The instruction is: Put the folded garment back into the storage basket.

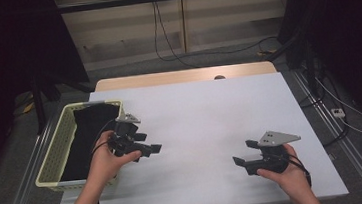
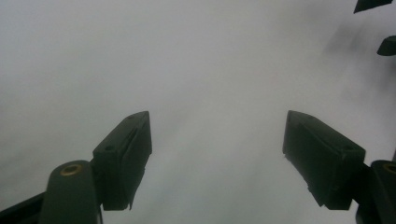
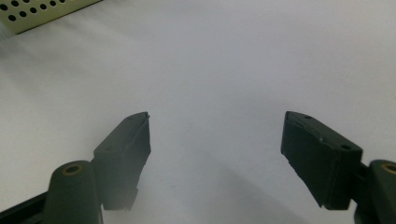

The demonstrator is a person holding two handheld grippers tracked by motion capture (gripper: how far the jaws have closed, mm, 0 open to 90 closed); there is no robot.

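A pale yellow perforated basket (image 1: 55,149) stands at the table's left edge with dark black cloth (image 1: 89,136) inside it. My left gripper (image 1: 150,142) hovers just right of the basket, pointing toward the table's middle, jaws open and empty; its own view has the jaws wide apart (image 2: 217,154) over bare white surface. At the front right, my right gripper (image 1: 243,152) points left, open, nothing between its jaws (image 3: 217,154). The far tips of the right gripper (image 2: 378,28) appear at the top right of the left gripper view.
A white sheet covers the table (image 1: 206,124), with a wooden strip (image 1: 181,77) at the far edge. The basket's corner (image 3: 42,14) shows at the top left of the right gripper view. Cables (image 1: 340,111) lie on the floor to the right.
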